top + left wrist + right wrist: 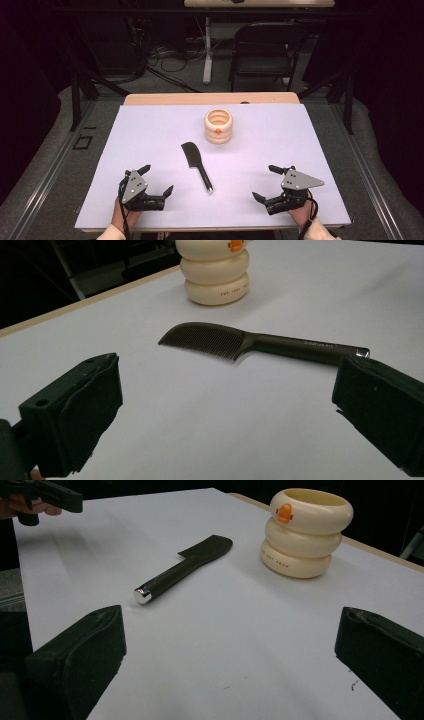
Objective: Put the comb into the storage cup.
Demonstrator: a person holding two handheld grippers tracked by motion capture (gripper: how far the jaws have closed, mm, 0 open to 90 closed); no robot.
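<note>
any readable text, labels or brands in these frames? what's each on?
Comb handle: small pale print, looks like "CREATIVE ART", blurred, not certain.
Cup bottom ring: a line of small dark print, too small to read.
Cup upper ring: orange duck emblem, no words.

- A comb (197,166) lies mid-bench (300,150).
- A cup (218,126) stands behind it, apart.
- The left tongs (158,178) sit near left of the comb, the right tongs (265,183) near right.

Black two-jaw left gripper (156,182) & right gripper (265,182), each topped w/ grey screwed triangular plate; black cables trailed; pale sleeves worn.
</note>
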